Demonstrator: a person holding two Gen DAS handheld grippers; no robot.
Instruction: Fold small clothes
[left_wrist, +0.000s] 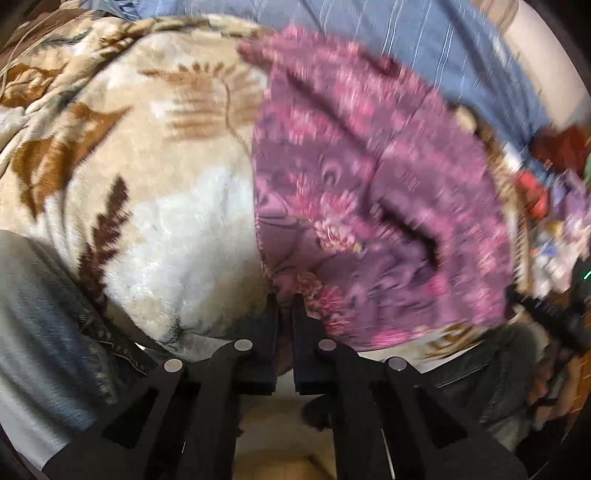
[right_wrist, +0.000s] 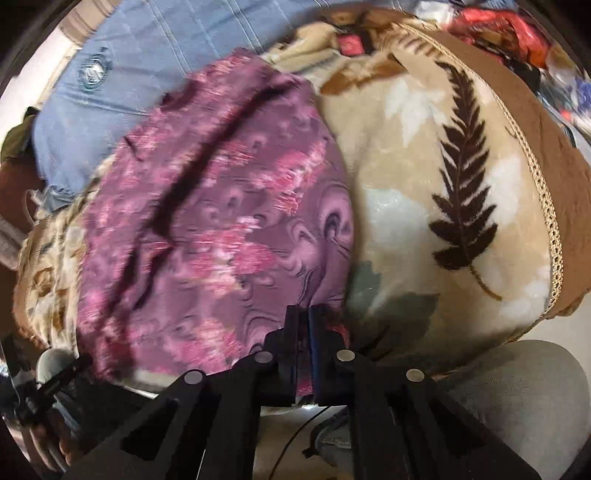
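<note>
well, the purple floral garment (left_wrist: 369, 206) lies spread on the fern-print fleece blanket (left_wrist: 155, 206) covering the bed, and both tools have it by the near hem. the left gripper (left_wrist: 285, 301) has its jaws drawn narrow with a pinch of the cloth's near left corner between them; the right gripper (right_wrist: 303, 314) is the same, jaws nearly together on the near right corner.

it looks thin, light and limp, the sort of fabric that sags and creases wherever it isn't held, so i'd judge the corners and hem the sensible places to grip, as they are now. it should slide easily over the plush blanket but may drag or bunch against the pile.

the left view alone shows the far side of the garment running up towards the blue striped sheet (left_wrist: 424, 48), plus a heap of mixed clothes (left_wrist: 554, 206) off to the right. the right view alone shows the long dark fold (right_wrist: 192, 177) across the cloth, the blanket's brown braided border (right_wrist: 546, 206), and a grey-clad knee (right_wrist: 517, 395) close by.
</note>
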